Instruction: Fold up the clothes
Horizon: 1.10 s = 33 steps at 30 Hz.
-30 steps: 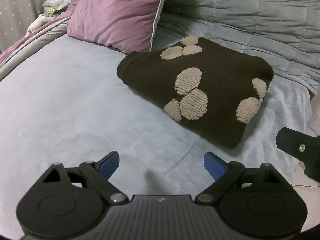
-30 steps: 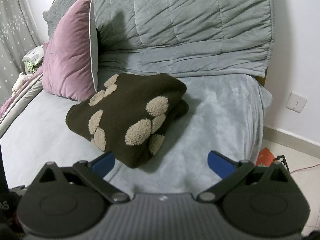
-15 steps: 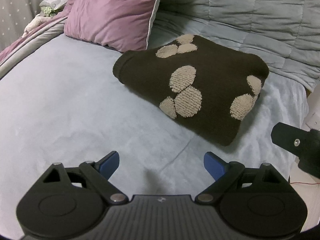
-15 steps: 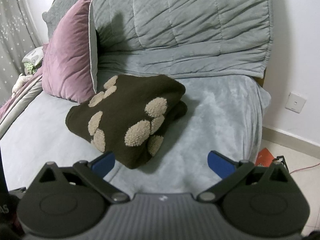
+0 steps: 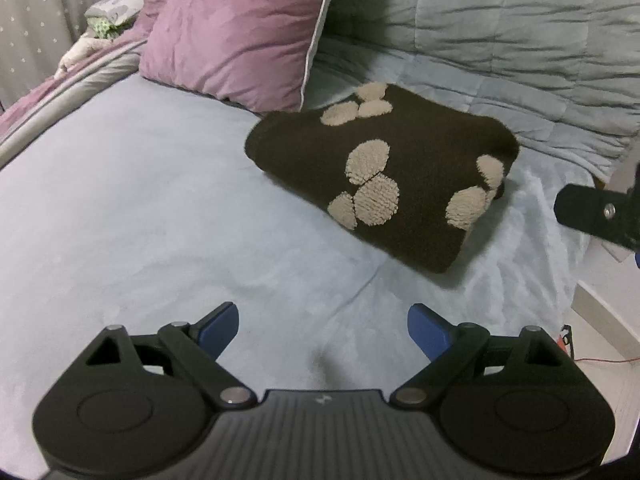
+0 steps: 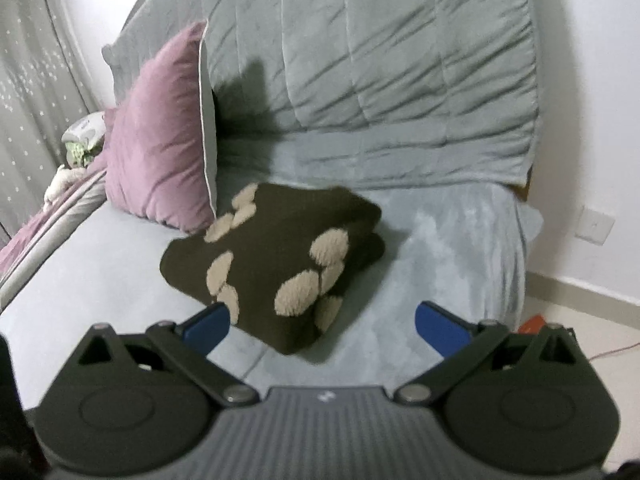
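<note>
At about ten o'clock in the left wrist view, a purple pillow (image 5: 236,32) leans up against the grey quilt (image 5: 500,40). The light blue bed sheet (image 5: 120,208) fills the middle.

At about one o'clock lies the brown sweater (image 5: 384,176) with fluffy cream spots. It is folded into a neat, thick bundle and rests on the sheet, just beside the pillow's bottom corner. No sleeves stick out.

At six o'clock the left gripper (image 5: 323,330) has its blue fingers (image 5: 218,328) spread wide, with nothing between them. The right gripper (image 6: 323,326) also has its fingers wide and empty. Both hang over the sheet, apart from the sweater.

The folding of this sweater looks done. No other clothes show on the bed, so there may be nothing left to fold here.
</note>
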Each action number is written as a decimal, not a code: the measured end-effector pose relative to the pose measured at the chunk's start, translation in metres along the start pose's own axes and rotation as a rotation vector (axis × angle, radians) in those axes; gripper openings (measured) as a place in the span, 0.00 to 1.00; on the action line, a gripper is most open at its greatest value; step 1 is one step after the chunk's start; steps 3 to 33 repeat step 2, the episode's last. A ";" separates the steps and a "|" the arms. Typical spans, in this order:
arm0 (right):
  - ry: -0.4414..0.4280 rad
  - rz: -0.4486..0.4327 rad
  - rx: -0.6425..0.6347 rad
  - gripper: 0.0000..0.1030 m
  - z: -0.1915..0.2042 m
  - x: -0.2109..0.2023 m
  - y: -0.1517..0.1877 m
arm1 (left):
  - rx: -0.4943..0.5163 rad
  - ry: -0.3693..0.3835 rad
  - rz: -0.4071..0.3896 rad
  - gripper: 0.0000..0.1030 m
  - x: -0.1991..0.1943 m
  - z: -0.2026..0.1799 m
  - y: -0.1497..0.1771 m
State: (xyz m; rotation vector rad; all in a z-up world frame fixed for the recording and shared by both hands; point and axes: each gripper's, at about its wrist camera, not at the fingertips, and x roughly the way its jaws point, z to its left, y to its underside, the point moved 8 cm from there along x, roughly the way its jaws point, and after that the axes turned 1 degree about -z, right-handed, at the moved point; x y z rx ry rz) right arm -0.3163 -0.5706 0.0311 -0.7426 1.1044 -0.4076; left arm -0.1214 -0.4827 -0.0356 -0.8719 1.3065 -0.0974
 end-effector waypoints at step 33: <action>0.001 -0.003 0.003 1.00 -0.001 -0.009 0.003 | -0.003 0.004 -0.010 0.89 -0.014 0.001 0.004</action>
